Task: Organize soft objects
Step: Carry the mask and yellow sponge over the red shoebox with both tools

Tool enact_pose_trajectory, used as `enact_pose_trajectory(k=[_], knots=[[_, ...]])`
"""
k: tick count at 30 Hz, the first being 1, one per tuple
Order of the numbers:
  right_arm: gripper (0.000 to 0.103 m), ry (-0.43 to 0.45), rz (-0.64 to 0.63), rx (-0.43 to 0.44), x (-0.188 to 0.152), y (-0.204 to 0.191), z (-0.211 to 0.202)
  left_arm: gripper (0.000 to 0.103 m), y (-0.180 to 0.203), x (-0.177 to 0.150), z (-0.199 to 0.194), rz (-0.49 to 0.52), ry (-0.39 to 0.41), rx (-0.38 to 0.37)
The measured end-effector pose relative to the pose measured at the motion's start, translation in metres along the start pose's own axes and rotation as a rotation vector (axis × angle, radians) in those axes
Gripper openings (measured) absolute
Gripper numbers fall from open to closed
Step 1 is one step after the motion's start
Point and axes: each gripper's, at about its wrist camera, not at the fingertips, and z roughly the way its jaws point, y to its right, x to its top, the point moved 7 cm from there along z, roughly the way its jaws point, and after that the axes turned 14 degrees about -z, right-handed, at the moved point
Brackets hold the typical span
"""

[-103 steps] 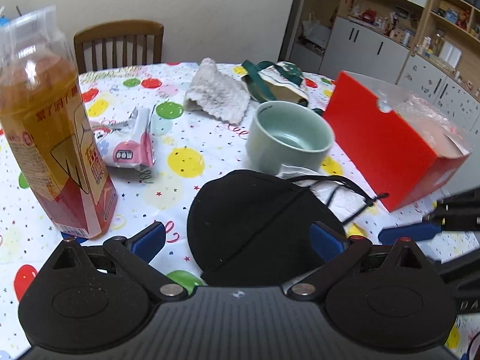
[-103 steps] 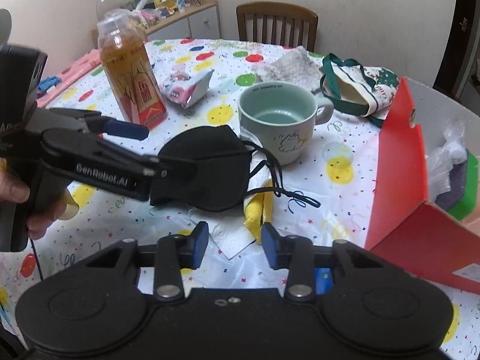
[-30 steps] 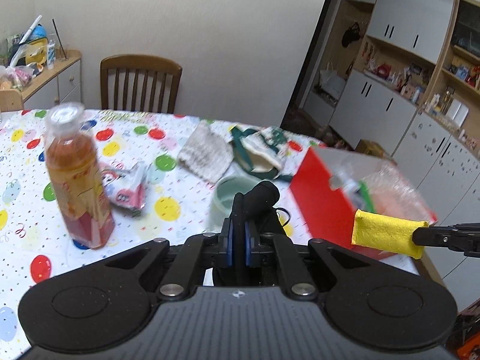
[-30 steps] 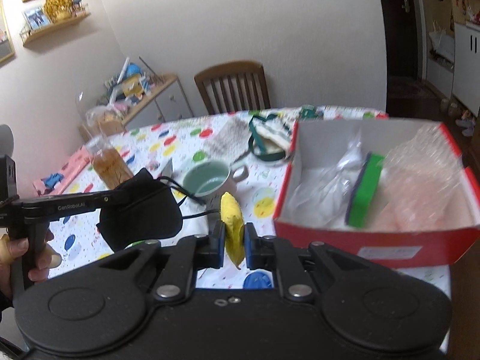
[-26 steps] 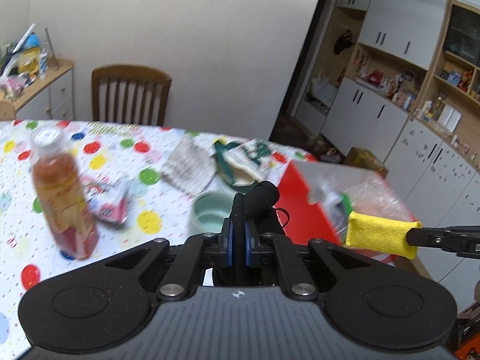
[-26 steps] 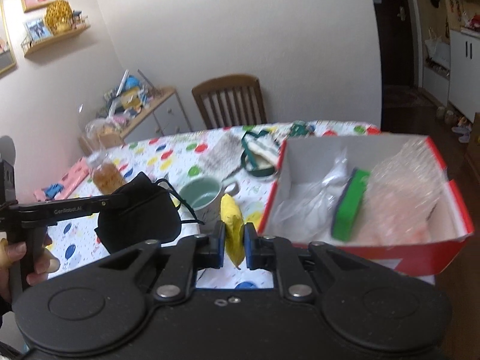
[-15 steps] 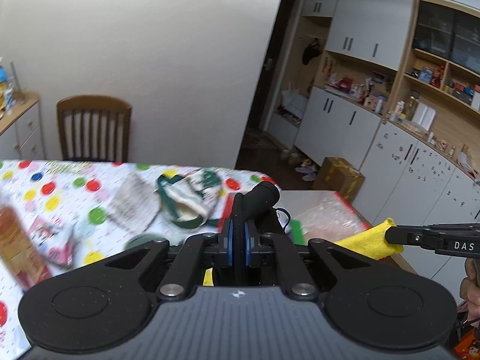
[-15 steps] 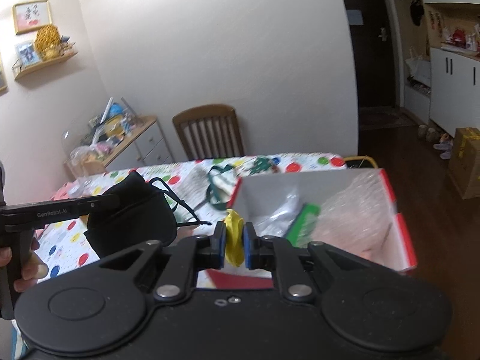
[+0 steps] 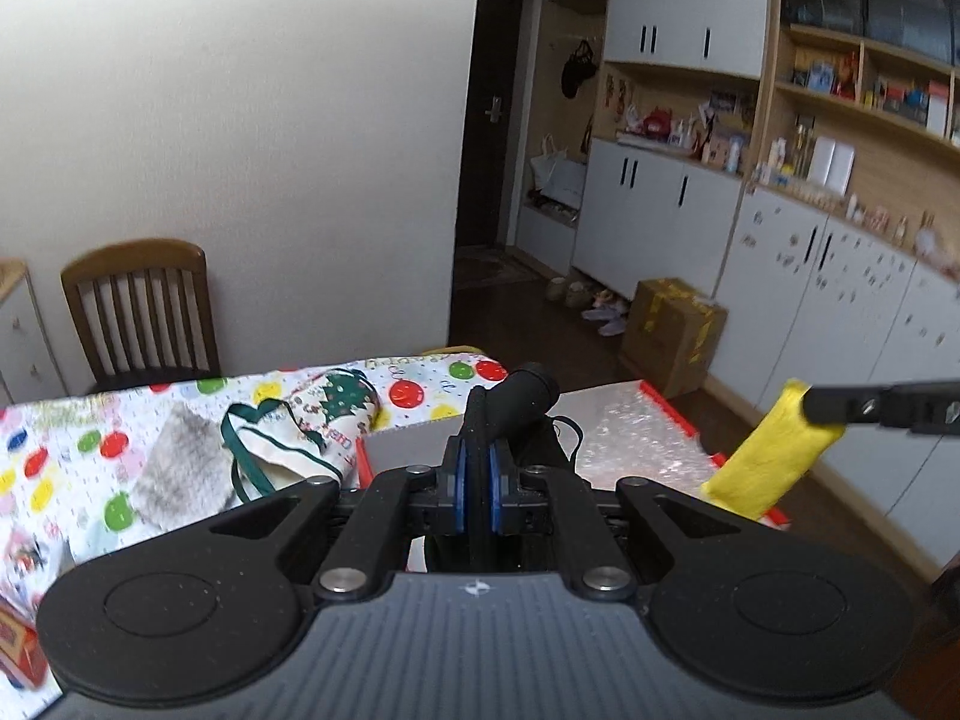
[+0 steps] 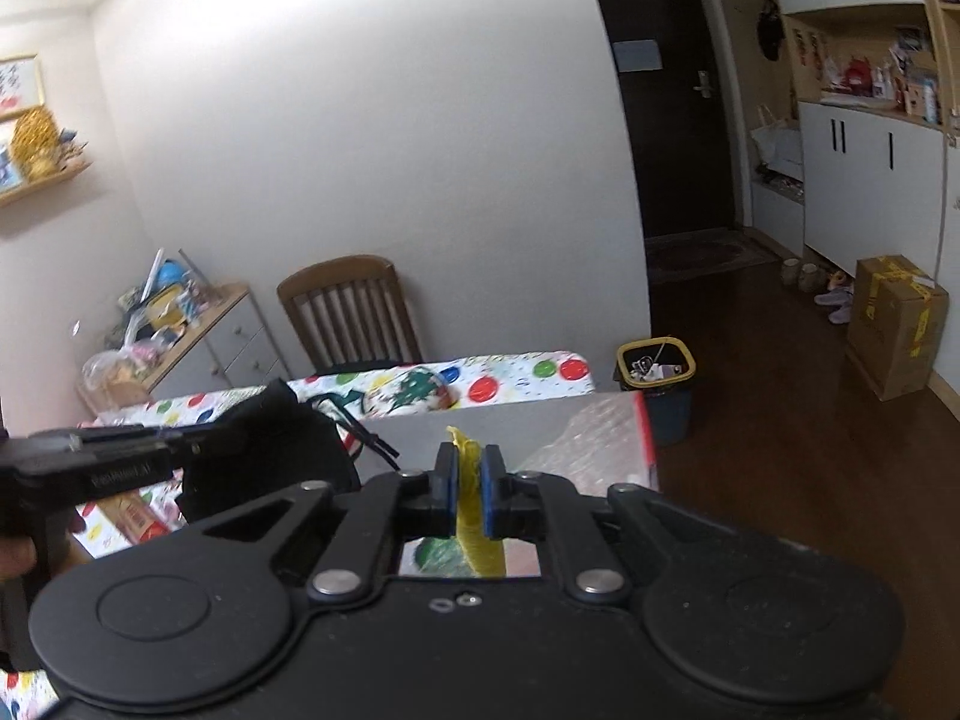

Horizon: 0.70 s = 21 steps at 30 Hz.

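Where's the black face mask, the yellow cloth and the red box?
Black fabric face mask [image 10: 270, 450]: right wrist view, its rounded middle.
Yellow soft cloth [image 9: 774, 456]: left wrist view, middle of its hanging fold.
Red cardboard box [image 9: 669, 414]: left wrist view, its far rim.

Soft, even indoor light, dim toward the doorway [image 10: 672, 138]. Fisheye bends the edges, corners go dark. Tablecloth [image 9: 72, 468] smeared by motion blur.

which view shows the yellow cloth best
The left wrist view: the yellow cloth hangs in the open, seen side-on, pinched at its top by the right hand-held gripper. The right wrist view shows only a thin edge-on strip squeezed between that gripper's blue pads.
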Motion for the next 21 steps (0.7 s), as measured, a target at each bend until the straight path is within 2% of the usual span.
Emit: enact_pose_trajectory(k=[11, 21], knots=[[0.006, -0.074, 0.058, 0.019, -0.014, 0.031, 0.039, 0.008, 0.001, -0.014, 0.062, 0.002, -0.083, 0.094], [0.006, -0.174, 0.109, 0.051, -0.04, 0.044, 0.076, 0.008, 0.002, -0.035, 0.098, 0.045, -0.161, 0.155]])
